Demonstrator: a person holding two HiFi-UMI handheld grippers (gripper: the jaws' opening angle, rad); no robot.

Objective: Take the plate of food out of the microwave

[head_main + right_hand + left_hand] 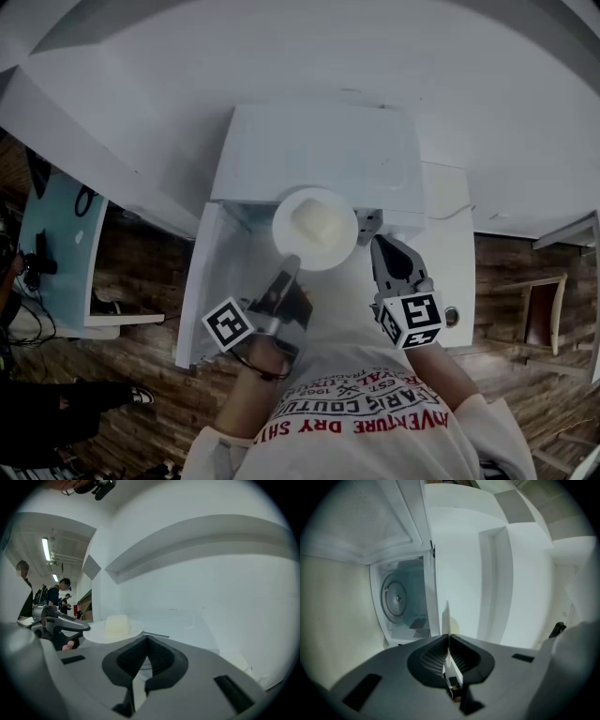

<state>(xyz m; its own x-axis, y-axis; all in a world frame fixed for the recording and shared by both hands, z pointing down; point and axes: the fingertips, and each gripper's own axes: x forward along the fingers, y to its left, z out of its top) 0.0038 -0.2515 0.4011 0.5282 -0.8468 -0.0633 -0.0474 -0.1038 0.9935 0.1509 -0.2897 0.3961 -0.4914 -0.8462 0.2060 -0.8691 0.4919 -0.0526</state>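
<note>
A white plate carrying a pale block of food hangs in front of the open white microwave. My left gripper is shut on the plate's near rim. In the left gripper view the plate shows edge-on, pinched between the left gripper pads, and the microwave cavity with its turntable lies behind. My right gripper is just right of the plate, apart from it. In the right gripper view, the right gripper is shut and holds nothing; the plate and food lie to its left.
The microwave door swings open to the left, under my left arm. A white counter runs on right of the microwave. A pale blue desk and a person are at the left over wooden floor. People stand far off.
</note>
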